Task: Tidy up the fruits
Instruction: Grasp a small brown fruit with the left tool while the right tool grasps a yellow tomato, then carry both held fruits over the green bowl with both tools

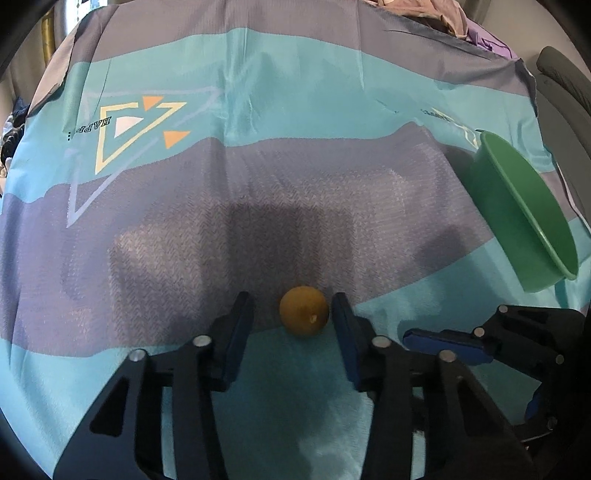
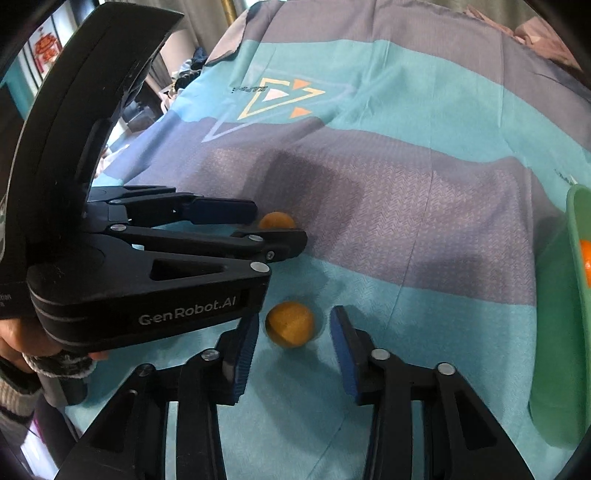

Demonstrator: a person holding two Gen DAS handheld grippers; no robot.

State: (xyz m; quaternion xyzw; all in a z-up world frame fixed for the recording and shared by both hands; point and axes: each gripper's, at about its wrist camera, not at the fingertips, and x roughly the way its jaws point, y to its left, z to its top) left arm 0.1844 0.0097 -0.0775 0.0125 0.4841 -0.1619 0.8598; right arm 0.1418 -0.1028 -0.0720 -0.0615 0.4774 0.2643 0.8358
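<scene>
In the left wrist view a small yellow-orange fruit point(image 1: 304, 311) lies on the cloth between the tips of my open left gripper point(image 1: 293, 308); its pads do not touch it. In the right wrist view a second orange fruit point(image 2: 290, 324) lies between the tips of my open right gripper point(image 2: 293, 326), looking slightly blurred. The left gripper point(image 2: 273, 225) shows there at the left, open around its fruit point(image 2: 277, 220). A green bowl point(image 1: 524, 214) stands at the right; in the right wrist view the bowl point(image 2: 557, 332) holds an orange fruit point(image 2: 585, 260).
A teal and purple striped cloth point(image 1: 295, 110) with a triangle print covers the surface. Crumpled clothes point(image 1: 458, 18) lie at the far edge. The right gripper's finger point(image 1: 447, 345) shows at the lower right of the left wrist view. A hand point(image 2: 22, 339) holds the left gripper.
</scene>
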